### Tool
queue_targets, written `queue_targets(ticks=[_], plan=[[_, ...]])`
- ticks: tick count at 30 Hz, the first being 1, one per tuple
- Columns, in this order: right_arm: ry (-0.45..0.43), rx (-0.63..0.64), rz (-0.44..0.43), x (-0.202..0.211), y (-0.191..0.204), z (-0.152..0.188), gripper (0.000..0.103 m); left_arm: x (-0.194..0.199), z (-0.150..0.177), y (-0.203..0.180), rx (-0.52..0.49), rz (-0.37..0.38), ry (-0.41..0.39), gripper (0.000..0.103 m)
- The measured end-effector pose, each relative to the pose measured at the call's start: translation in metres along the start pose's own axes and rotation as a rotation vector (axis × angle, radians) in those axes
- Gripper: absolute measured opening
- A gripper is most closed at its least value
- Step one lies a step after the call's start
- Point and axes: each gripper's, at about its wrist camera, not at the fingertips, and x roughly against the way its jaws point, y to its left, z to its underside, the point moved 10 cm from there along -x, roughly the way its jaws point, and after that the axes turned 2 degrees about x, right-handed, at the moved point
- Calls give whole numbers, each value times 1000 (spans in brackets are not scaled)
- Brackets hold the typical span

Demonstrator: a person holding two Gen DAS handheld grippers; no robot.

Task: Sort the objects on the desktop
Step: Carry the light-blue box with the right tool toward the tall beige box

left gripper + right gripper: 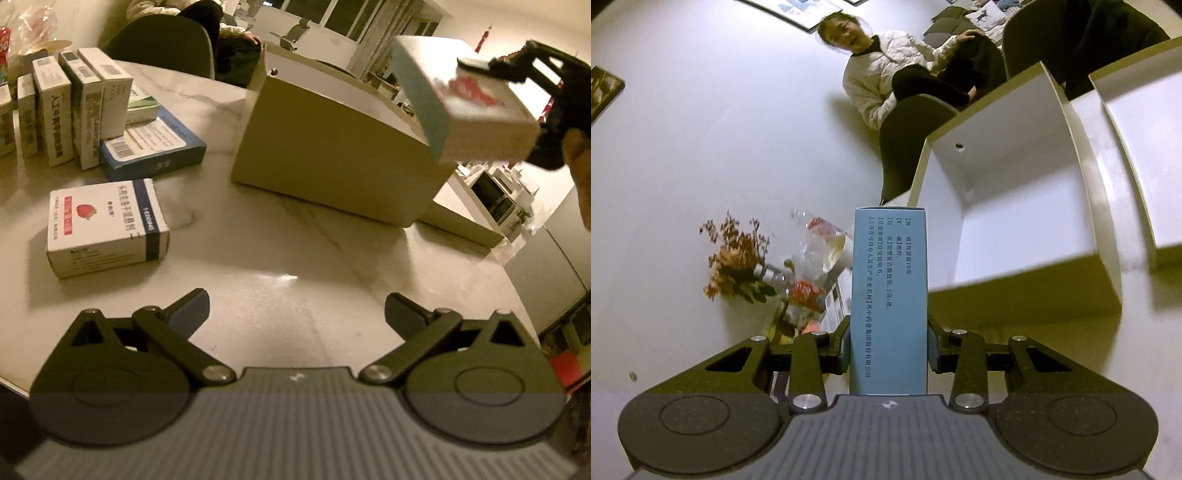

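My left gripper (297, 314) is open and empty, low over the pale marble table (280, 258). A white medicine box with a strawberry picture (107, 225) lies flat to its front left. My right gripper (888, 350) is shut on a white and light-blue medicine box (889, 295); in the left wrist view that box (469, 99) hangs in the air at the upper right, above the open white storage box (343, 155). In the right wrist view the storage box (1008, 221) shows its white inside just right of the held box.
Several upright white medicine boxes (66, 107) stand at the far left, with a flat blue box (155, 147) in front of them. A dark chair (162, 48) and a seated person (886, 70) are behind the table. Bottles, a plastic bag and flowers (738, 258) lie at the table's far side.
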Motion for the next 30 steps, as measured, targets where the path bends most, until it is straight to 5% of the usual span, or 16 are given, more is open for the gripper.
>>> queue_targets(ticks=[4, 14, 30], plan=[[-33, -35, 4, -3, -4, -34, 41, -2, -1, 4, 5, -4, 5, 103], [-90, -83, 166, -32, -44, -106, 41, -12, -4, 12, 12, -18, 22, 103], [-51, 74, 581, -112, -107, -147, 41, -23, -8, 17, 5, -27, 38, 103]])
